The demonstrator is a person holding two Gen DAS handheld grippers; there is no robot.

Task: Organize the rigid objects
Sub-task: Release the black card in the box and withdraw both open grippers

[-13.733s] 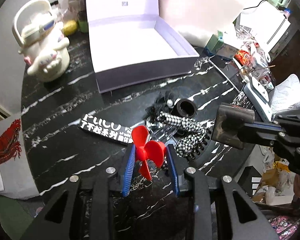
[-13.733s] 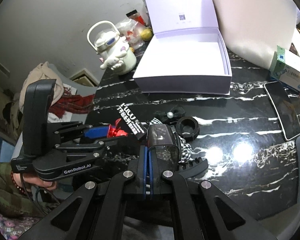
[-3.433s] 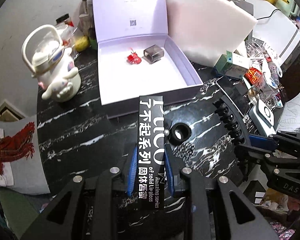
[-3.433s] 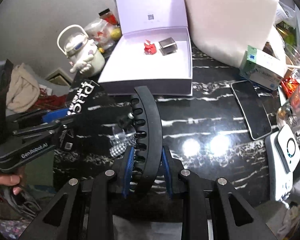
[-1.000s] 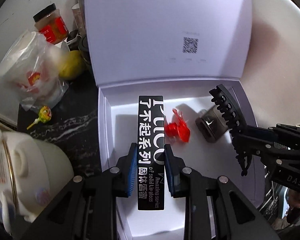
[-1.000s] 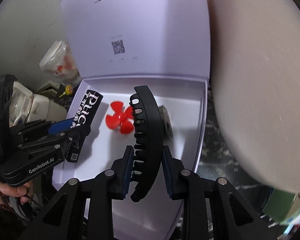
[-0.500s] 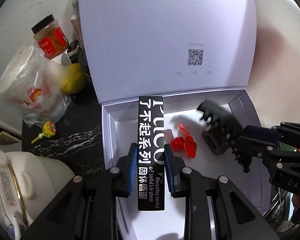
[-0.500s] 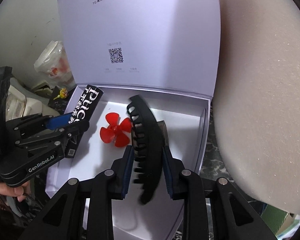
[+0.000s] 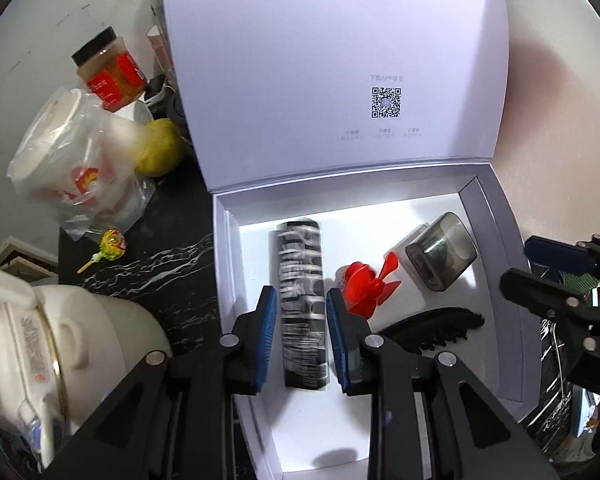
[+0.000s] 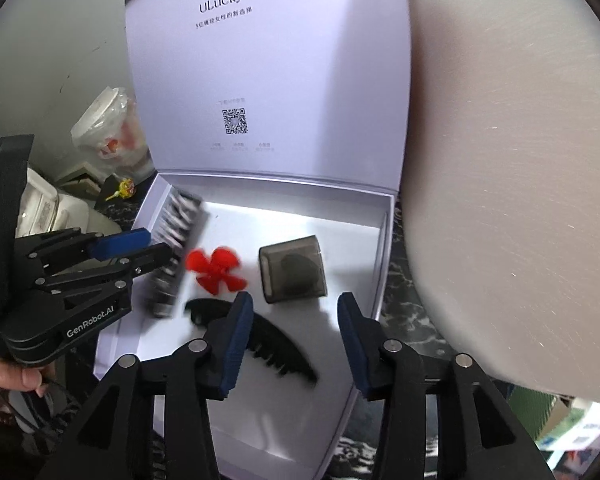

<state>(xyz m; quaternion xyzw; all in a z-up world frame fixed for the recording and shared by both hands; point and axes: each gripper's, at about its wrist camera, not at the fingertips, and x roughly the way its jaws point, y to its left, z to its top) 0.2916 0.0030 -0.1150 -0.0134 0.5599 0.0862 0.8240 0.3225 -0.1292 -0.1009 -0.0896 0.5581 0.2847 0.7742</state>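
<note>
**Item 1. Right gripper (image 10: 295,298).** Jaws opening and nothing pinched. It hangs over the right half of the white box (image 10: 384,248).

**Item 2. Black hair clip (image 10: 276,346).** Blurred, low on the box floor, nearest the front, clear of the pads. Judged light, stiff plastic with thin teeth that could snap. Best taken across the curved spine, not the teeth.

**Item 3. Left gripper (image 9: 301,294).** Pads pressed on the long sides of a black carton (image 9: 302,280). The carton is blurred, lengthwise along the box's left wall, low over the floor. Judged light, stiff card with smooth faces. A mid-length hold across the narrow width suits it.

**Item 4. Red propeller (image 10: 216,268).** On the floor mid-box, just beside the carton. Thin blades, so the hub is the safer hold.

**Item 5. Smoky grey case (image 10: 292,272).** Right of the propeller, towards the back.

**Item 6. Lid (image 10: 268,80).** Upright behind.
</note>
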